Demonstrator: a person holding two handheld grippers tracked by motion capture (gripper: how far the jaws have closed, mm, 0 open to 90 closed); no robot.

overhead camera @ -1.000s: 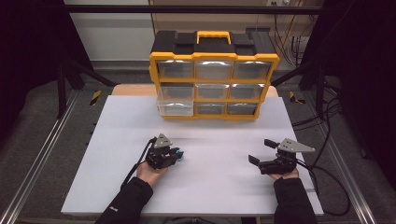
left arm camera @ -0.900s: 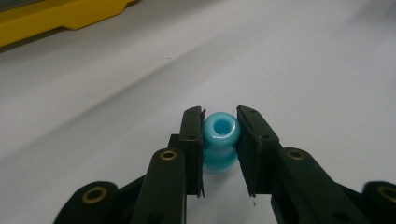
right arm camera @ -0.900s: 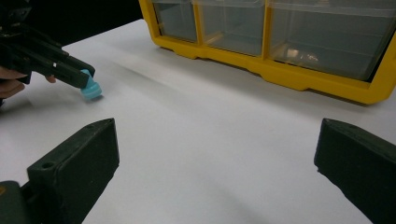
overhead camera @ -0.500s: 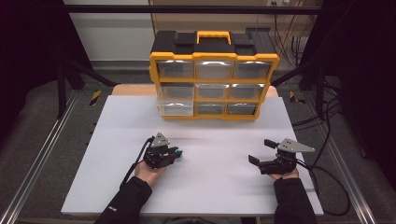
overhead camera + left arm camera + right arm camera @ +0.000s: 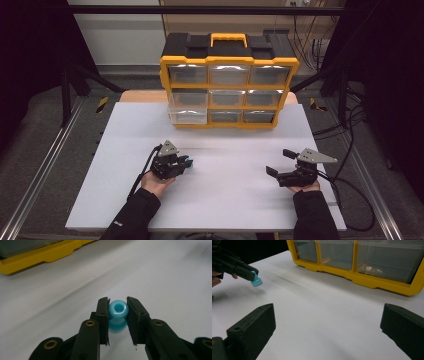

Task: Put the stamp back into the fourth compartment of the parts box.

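Nothing moved since earlier frames. Left gripper (image 5: 117, 312) pinching blue bead (image 5: 117, 310), carry step; right gripper (image 5: 280, 162) spread, idle. Next: bead to organizer (image 5: 229, 82) drawer.

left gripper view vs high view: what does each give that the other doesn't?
Left gripper view: the blue bead has a hole through it and sits clamped between the left tool's jaws. High view: the right tool, open and empty, plus the whole yellow drawer organizer. Both: the bead, the left tool, the white table, the organizer's yellow base.
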